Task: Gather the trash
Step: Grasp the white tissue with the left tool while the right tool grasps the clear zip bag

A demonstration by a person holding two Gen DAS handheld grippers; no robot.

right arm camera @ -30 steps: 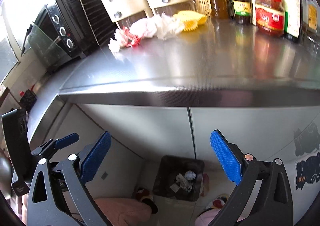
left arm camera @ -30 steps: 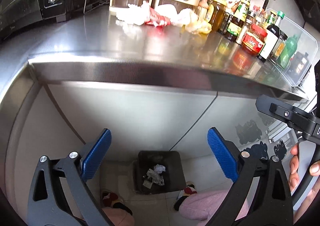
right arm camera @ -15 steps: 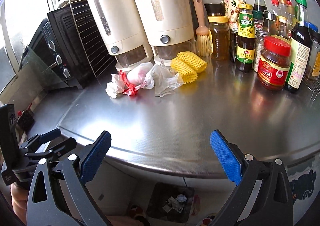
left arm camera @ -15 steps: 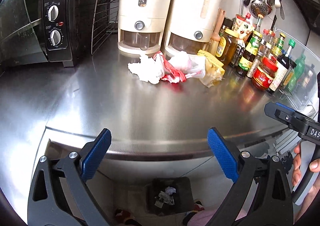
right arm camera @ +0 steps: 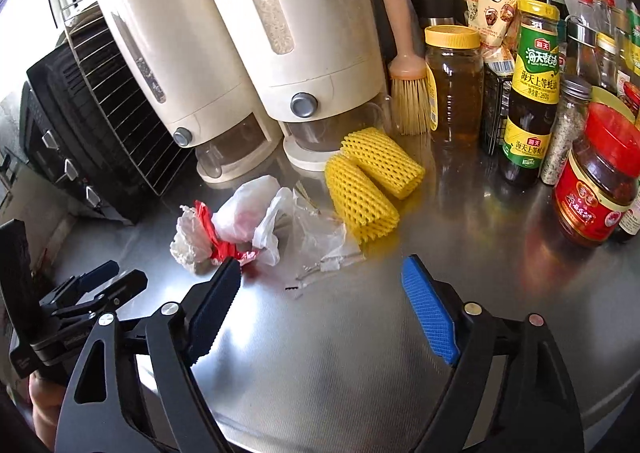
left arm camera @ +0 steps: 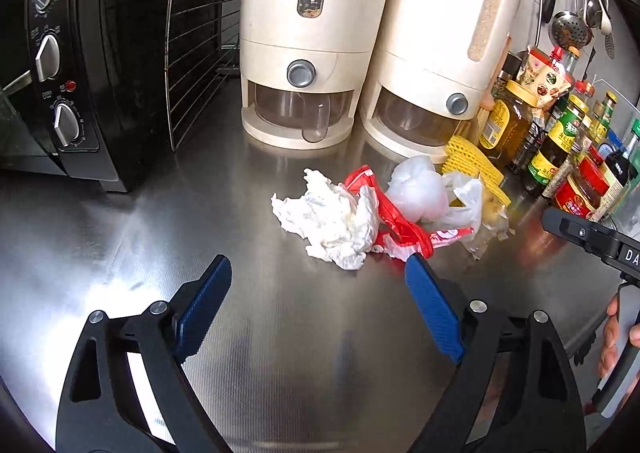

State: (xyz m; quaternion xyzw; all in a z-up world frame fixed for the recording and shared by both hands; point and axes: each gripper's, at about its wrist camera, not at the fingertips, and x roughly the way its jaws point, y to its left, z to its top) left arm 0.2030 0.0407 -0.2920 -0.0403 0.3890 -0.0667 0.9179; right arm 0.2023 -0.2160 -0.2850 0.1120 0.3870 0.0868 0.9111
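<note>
Right wrist alone shows the pastry brush (right arm camera: 406, 69) clearly.

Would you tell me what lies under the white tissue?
The crumpled tissue overlaps the red wrapper on the steel counter; anything else beneath is hidden.

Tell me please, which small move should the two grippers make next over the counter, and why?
Probably carry the left gripper forward and down onto the crumpled white tissue. Its jaws are closing with nothing between them yet, and the tissue lies just ahead on the steel counter. The right gripper, also closing empty, faces the clear plastic wrap.
</note>
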